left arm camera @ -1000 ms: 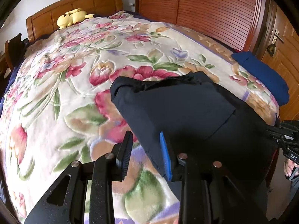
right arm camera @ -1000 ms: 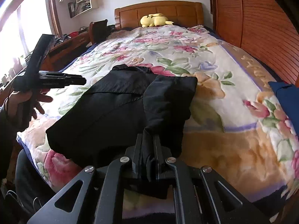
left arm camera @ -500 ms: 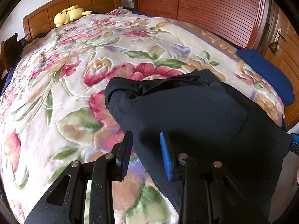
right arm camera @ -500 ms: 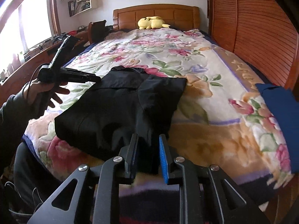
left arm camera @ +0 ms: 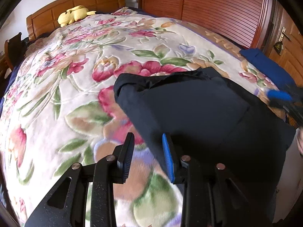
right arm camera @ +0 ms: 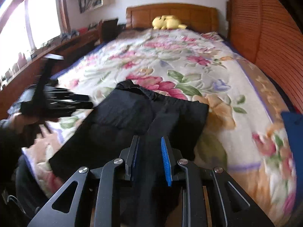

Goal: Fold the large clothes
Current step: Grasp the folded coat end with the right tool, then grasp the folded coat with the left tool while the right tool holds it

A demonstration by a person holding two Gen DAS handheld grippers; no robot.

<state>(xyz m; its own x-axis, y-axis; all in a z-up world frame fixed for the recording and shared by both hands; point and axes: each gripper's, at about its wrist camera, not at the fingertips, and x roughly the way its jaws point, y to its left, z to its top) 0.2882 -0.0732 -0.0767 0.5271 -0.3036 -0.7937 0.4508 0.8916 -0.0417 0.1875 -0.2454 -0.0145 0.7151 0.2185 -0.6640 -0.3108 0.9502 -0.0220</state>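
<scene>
The dark garment (right arm camera: pixel 144 117) lay part-folded near the foot of the bed (left arm camera: pixel 56 87), spread flat for folding. Both the left tongs (left arm camera: pixel 147 155) and right tongs (right arm camera: pixel 149 158) stood apart, seemingly empty; blur hid any contact with cloth.
</scene>
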